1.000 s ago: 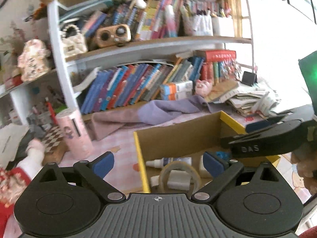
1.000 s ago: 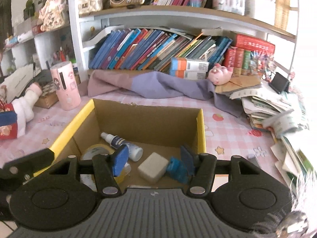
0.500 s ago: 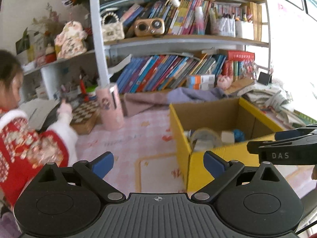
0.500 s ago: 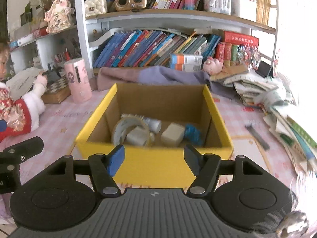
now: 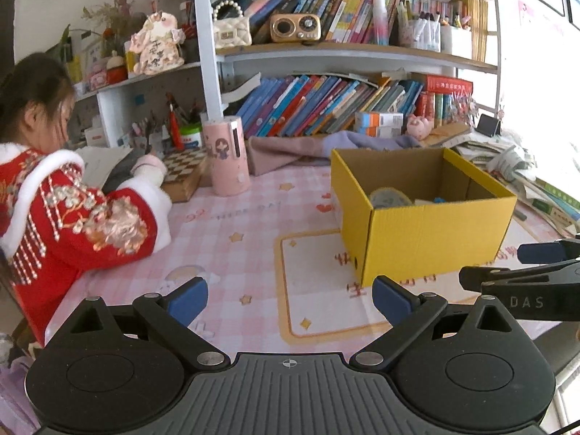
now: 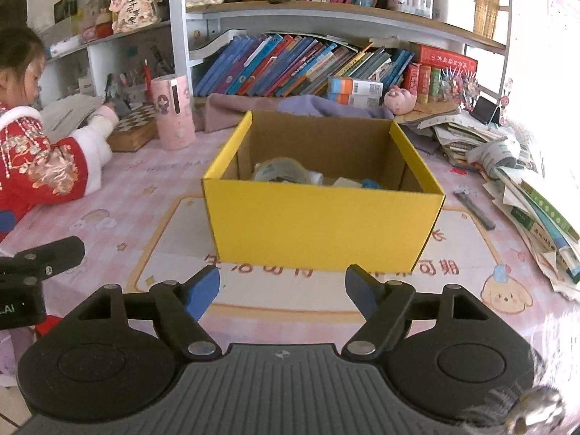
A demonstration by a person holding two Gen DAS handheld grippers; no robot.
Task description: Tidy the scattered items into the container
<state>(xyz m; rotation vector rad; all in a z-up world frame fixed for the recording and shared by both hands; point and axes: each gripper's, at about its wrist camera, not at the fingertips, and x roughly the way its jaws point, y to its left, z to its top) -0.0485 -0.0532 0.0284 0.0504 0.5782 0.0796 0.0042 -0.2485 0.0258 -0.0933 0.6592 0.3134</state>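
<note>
A yellow cardboard box [image 6: 322, 224] [image 5: 435, 239] stands on the pink table mat. Inside it lie a roll of clear tape [image 6: 281, 170] [image 5: 389, 197], a pale block [image 6: 346, 182] and something blue [image 6: 370, 184]; the box wall hides their lower parts. My right gripper [image 6: 282, 284] hovers in front of the box's near wall, jaws opening with nothing between them. My left gripper [image 5: 290, 295] is open and empty, left of the box over the mat. The right gripper's side also shows at the right edge of the left wrist view.
A person in a red jacket [image 5: 65, 217] leans on the table at the left by a chessboard [image 6: 136, 123]. A pink cylinder [image 6: 174, 112] stands behind the box, a purple cloth [image 6: 290, 107] by the bookshelf. Stacked papers and books [image 6: 525, 195] crowd the right edge; a dark strip [image 6: 475, 210] lies near them.
Both grippers have drawn back from above the box, which now sits farther off and whole in view. The right jaws have spread wider. The person has come into view at the left.
</note>
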